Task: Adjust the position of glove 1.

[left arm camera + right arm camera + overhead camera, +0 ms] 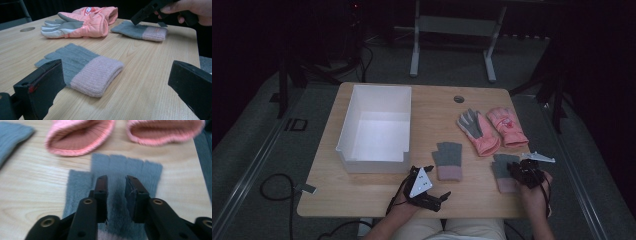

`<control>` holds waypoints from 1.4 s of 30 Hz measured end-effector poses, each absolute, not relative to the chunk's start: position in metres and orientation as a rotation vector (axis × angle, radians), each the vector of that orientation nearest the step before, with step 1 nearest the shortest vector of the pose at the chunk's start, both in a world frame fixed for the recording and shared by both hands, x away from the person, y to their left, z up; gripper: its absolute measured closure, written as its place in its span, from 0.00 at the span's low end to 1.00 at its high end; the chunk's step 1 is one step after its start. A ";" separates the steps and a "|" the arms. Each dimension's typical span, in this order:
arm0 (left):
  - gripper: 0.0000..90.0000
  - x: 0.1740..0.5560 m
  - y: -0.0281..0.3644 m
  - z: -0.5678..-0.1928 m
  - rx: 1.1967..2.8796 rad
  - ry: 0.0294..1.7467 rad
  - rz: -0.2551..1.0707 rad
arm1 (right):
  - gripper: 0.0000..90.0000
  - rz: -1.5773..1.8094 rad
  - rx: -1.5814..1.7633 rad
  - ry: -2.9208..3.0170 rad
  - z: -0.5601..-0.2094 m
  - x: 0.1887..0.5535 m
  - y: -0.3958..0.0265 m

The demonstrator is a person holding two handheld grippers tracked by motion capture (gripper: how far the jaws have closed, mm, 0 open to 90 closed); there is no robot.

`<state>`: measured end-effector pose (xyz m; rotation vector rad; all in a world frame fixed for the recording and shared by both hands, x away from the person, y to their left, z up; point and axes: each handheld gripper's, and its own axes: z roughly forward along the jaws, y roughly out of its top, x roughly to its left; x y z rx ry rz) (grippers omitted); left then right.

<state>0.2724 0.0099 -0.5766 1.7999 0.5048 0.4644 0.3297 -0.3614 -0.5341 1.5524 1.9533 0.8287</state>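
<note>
Two grey knit gloves with pink cuffs lie flat on the wooden table. One glove (448,159) (82,67) is near the middle, and my left gripper (439,181) (115,75) faces its cuff from just short of it, jaws wide open and empty. The other glove (501,176) (142,31) (125,167) lies at the right. My right gripper (514,167) (116,180) points down onto its grey part, jaws a narrow gap apart with nothing pinched between them. In the left gripper view, the right gripper (140,16) has its tip at that glove.
Two padded pink gloves (479,131) (508,125) (82,22) lie behind the knit ones, cuffs toward me (77,137) (165,131). A white open bin (372,164) stands at the table's left. A round cable hole (459,99) is near the far edge.
</note>
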 end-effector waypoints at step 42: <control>0.00 0.273 0.010 -0.577 1.798 0.514 0.461 | 0.96 0.944 1.379 2.139 -0.487 0.331 -0.356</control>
